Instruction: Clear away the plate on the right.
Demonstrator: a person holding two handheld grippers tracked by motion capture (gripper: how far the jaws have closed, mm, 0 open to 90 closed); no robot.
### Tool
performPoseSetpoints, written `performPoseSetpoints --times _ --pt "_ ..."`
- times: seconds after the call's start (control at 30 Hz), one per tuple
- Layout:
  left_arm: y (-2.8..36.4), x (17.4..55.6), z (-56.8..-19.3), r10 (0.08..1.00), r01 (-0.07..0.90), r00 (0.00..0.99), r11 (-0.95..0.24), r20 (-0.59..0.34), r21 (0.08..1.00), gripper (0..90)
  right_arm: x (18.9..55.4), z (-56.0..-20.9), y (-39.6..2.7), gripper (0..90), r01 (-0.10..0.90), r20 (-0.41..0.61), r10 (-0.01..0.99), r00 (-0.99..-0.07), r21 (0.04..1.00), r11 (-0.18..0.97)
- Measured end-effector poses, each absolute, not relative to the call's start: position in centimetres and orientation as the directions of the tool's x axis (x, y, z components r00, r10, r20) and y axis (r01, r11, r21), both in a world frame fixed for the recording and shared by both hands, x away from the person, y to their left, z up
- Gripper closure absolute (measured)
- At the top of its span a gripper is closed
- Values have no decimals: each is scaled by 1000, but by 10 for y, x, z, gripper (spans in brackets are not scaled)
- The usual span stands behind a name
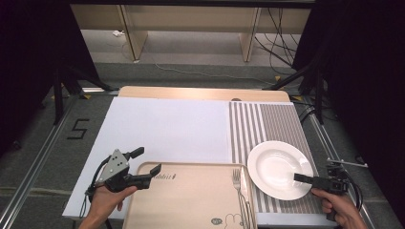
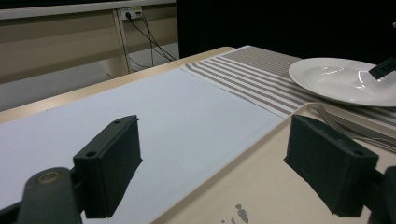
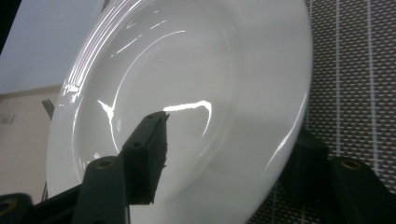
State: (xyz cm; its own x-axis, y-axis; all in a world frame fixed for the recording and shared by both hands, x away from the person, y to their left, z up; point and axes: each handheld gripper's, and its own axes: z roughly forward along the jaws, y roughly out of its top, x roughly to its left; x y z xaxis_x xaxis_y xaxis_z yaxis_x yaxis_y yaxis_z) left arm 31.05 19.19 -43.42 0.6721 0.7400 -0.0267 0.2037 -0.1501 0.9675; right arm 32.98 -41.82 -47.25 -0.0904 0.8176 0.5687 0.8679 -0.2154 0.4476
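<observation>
High view: fork (image 1: 237,180) on tray (image 1: 191,200); right tongs (image 1: 302,178) straddle plate (image 1: 274,164) rim unclenched; left tongs (image 1: 145,162) released.

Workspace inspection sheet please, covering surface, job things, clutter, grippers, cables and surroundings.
Surface: wooden table under a white sheet and a striped placemat.
Job's things: white plate on the placemat; its near rim sits between the right gripper jaws, one above, one below.
Clutter: beige tray with a fork lying at its right edge.
Grippers: left gripper open across the tray's far left corner; whether the right's pads press the plate, unclear.
Cables: loose cords on the floor beyond.
Surroundings: wooden desk legs, black curtains.
</observation>
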Motion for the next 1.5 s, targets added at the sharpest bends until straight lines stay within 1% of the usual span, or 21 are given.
performPoseSetpoints --times 0.03,0.07,0.13,0.23,0.33,0.37,0.47,0.5,0.57,0.63,0.67,0.77,0.83,0.9,1.03,1.13,1.2,1.3,1.33,1.4,1.5 --pt "192 310 -434 740 204 672 -150 -27 967 172 330 -474 -420 428 864 560 822 -100 459 -207" --pt "192 310 -434 740 204 672 -151 -26 967 172 330 -472 -420 436 874 573 816 -74 432 -224" --pt "192 310 -434 741 205 671 -150 -27 967 173 331 -475 -421 447 862 568 818 -89 456 -223" --pt "192 310 -434 740 205 672 -151 -27 967 173 331 -474 -421 454 863 568 819 -82 451 -227" --pt "192 310 -434 740 206 672 -151 -28 967 172 331 -475 -421 480 865 589 806 -63 436 -250" --pt "192 310 -434 740 206 672 -151 -28 967 173 331 -476 -423 482 859 580 811 -79 452 -240" --pt "192 311 -435 741 207 671 -152 -27 966 172 332 -477 -423 481 860 580 811 -79 451 -239" --pt "192 311 -435 741 206 671 -154 -26 966 173 332 -475 -422 486 866 593 803 -54 429 -258" --pt "192 311 -435 740 206 672 -154 -25 966 173 331 -474 -422 492 871 600 799 -40 412 -267" --pt "192 311 -435 741 207 671 -153 -27 966 173 332 -475 -422 498 866 609 792 -39 416 -278" --pt "192 311 -435 741 207 671 -153 -26 966 172 332 -476 -424 500 866 608 792 -57 424 -264" --pt "192 310 -435 740 206 672 -152 -27 967 173 333 -476 -423 513 864 631 776 -14 399 -309" --pt "192 310 -434 740 206 672 -152 -27 967 173 332 -477 -426 519 865 606 795 -33 416 -281" --pt "192 311 -435 740 206 672 -152 -27 967 173 332 -476 -425 520 870 628 778 -13 390 -300" --pt "192 310 -434 740 205 672 -152 -26 967 173 333 -476 -424 518 868 647 762 8 374 -327" --pt "192 310 -434 739 205 673 -153 -26 967 173 334 -477 -425 520 870 648 761 5 373 -323" --pt "192 310 -435 739 205 673 -154 -25 967 173 334 -479 -428 526 865 645 764 -26 397 -306" --pt "192 310 -434 740 205 673 -154 -25 967 173 335 -480 -426 532 862 646 763 1 386 -328" --pt "192 310 -434 740 205 673 -153 -26 967 173 335 -481 -428 536 862 643 766 -19 398 -313" --pt "192 310 -434 740 204 673 -153 -25 967 173 334 -479 -428 542 871 667 745 4 363 -330" --pt "191 310 -434 739 205 673 -155 -24 966 173 334 -480 -427 546 867 674 739 8 363 -341"
